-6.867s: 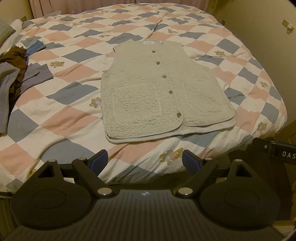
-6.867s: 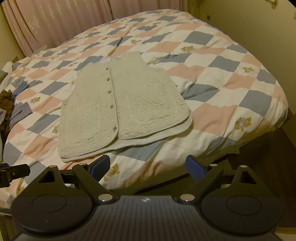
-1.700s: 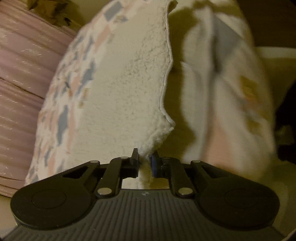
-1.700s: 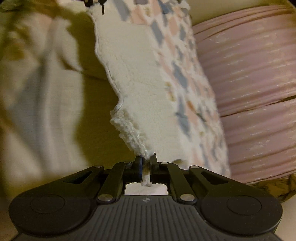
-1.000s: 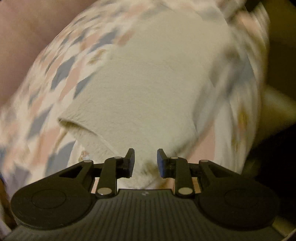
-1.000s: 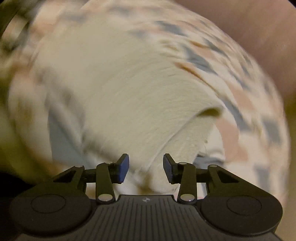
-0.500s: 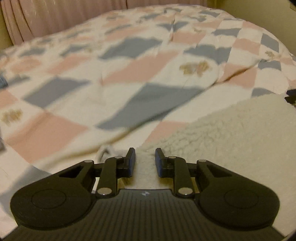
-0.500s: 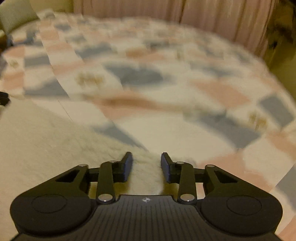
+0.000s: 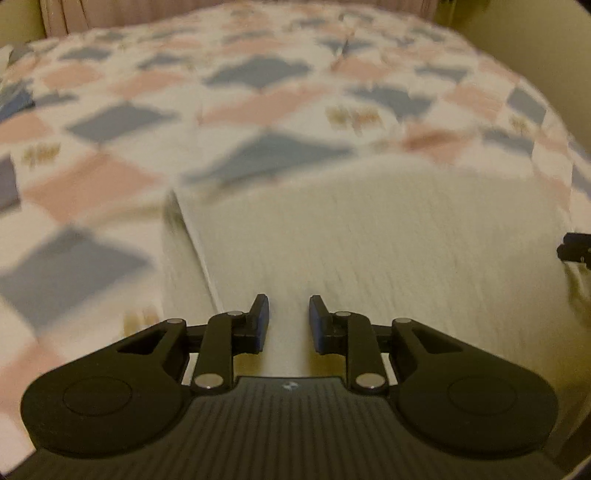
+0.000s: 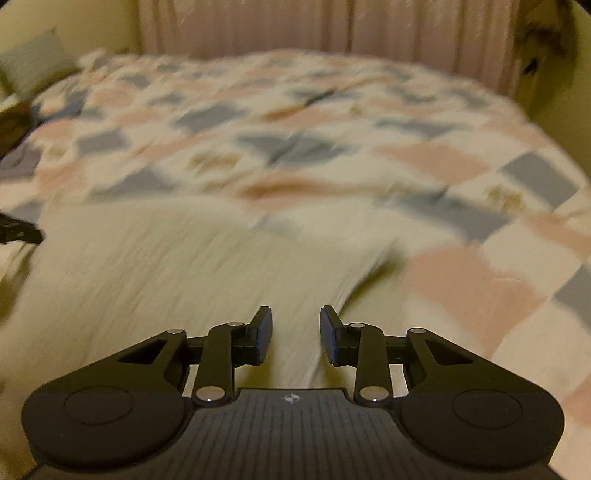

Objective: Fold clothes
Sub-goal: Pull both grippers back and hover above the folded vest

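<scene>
No legible writing. Left gripper [image 9: 289,320] and right gripper [image 10: 296,330] narrowly parted, empty, over cream fleece vest [image 9: 388,240] on pink-and-blue checked quilt [image 9: 258,107]; pink curtain [image 10: 314,26] behind.

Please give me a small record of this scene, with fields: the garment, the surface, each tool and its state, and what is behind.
garment: cream fleece vest, lying on the bed, one layer edge visible at its left side
surface: checked quilt in pink, blue and white
left tool: open, holding nothing, over the vest's near part
right tool: open, holding nothing, over the vest
behind: pink curtain
image quality: both views blurred
</scene>
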Tool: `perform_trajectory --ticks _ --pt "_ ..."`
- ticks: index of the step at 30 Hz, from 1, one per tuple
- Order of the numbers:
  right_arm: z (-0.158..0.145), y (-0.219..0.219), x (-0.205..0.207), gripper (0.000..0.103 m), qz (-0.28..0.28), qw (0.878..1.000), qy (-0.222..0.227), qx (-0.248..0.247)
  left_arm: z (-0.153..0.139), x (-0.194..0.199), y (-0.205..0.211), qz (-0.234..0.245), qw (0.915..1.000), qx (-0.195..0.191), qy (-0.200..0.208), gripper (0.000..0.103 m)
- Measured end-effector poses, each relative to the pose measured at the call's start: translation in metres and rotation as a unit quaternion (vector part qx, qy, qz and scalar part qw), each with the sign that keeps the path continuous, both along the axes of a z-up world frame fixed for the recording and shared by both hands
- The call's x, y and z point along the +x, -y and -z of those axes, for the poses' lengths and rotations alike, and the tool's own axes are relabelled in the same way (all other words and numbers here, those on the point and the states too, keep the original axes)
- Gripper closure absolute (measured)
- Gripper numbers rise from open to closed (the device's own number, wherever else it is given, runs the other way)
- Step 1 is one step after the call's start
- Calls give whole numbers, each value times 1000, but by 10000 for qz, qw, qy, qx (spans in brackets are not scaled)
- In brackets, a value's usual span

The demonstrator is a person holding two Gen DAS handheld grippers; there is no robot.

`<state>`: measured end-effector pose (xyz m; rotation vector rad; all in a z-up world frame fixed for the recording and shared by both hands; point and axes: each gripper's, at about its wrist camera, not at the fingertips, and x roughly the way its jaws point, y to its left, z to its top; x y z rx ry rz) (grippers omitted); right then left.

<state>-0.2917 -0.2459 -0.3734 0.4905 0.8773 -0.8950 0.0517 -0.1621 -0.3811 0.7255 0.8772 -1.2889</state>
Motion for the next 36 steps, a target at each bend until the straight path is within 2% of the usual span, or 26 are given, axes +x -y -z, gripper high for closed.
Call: perform_trajectory --ticks 2,3,5,9,11,13,14,16,19,21,22,23,26,29,31,36 --pt "11 -10 2 70 -109 9990 -374 199 4 -1 -5 -214 9997 104 -14 83" --pt "10 -11 2 70 -115 9989 -400 218 -2 -2 -5 -269 9996 78 25 83" --pt "-2 -7 -1 70 -13 9994 -310 170 -17 -4 -5 -327 9993 6 163 83" --pt "-30 -26 -13 70 18 9999 157 -67 -36 -23 -27 -237 9997 -16 106 83" --pt "-28 -43 -13 70 -190 9997 158 56 -27 -35 -35 -173 9996 229 55 83" --pt "-10 -54 -5 70 -348 9981 -208 473 -6 -45 -40 -119 9977 663 20 82" --pt "0 -57 -1 70 -393 9966 -412 590 -1 -48 -40 -108 9971 750 60 82" --pt "1 -57 4 70 -390 9963 -540 541 -6 -49 -34 -118 9965 819 122 81" --pt "-24 -54 3 70 -79 9987 -334 377 -31 -45 -28 -207 9963 813 181 73" --pt "-46 -59 -2 69 196 9994 -190 228 -55 -42 -30 -275 9968 722 223 51" --pt "-55 -62 -5 69 339 9991 -151 188 -68 -41 -34 -315 9972 635 217 44" --pt "-65 -67 -7 68 499 9986 -112 166 -82 -40 -38 -355 9976 549 211 33" --pt "-91 -86 -10 64 1099 9939 34 105 -112 -39 -54 -271 9989 372 94 30" --pt "-114 -117 -3 61 1617 9864 270 75 -134 -39 -79 -100 9992 393 64 29" --pt "-128 -143 7 60 1833 9823 392 31 -149 -39 -100 13 9995 302 76 28" --pt "-163 -209 36 51 1967 9789 487 -280 -190 -39 -155 241 9995 103 179 23"
